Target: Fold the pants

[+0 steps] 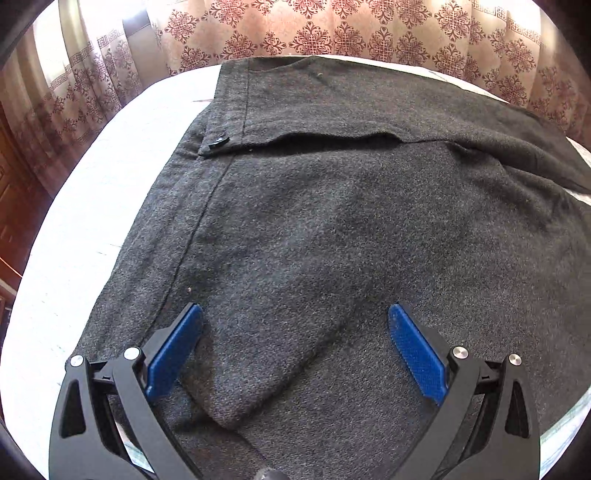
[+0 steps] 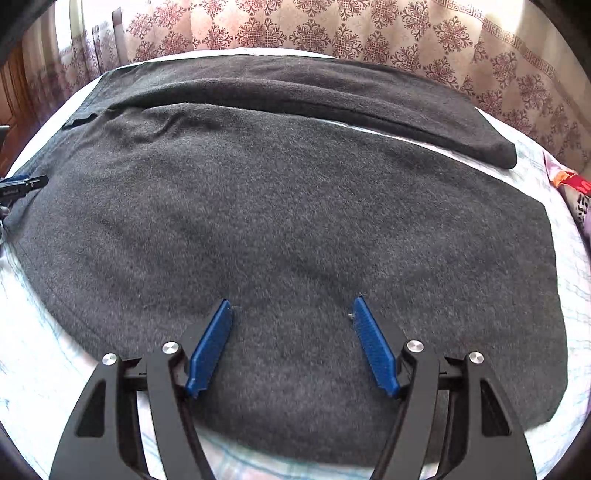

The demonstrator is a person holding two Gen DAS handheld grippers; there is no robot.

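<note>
Two grippers, the left gripper [image 1: 295, 314] and right gripper [image 2: 291, 308], are held with jaws wide and empty over the near leg of the dark grey pants [image 2: 277, 206] spread on the bed [image 1: 92, 206], so a near-edge grasp is probably needed next.

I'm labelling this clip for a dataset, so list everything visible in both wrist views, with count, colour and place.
pants: one pair, dark grey, spread flat across the bed, two legs lying side by side
button: one, black, on the waistband at the pants' left end
bed sheet: one, white with faint pale print, under the pants
curtain: one, beige with maroon floral pattern, behind the bed
colourful item: one, red, orange and pink, at the bed's right edge; identity unclear
left gripper: black with blue pads, open over the pants
right gripper: black with blue pads, open over the pants
</note>
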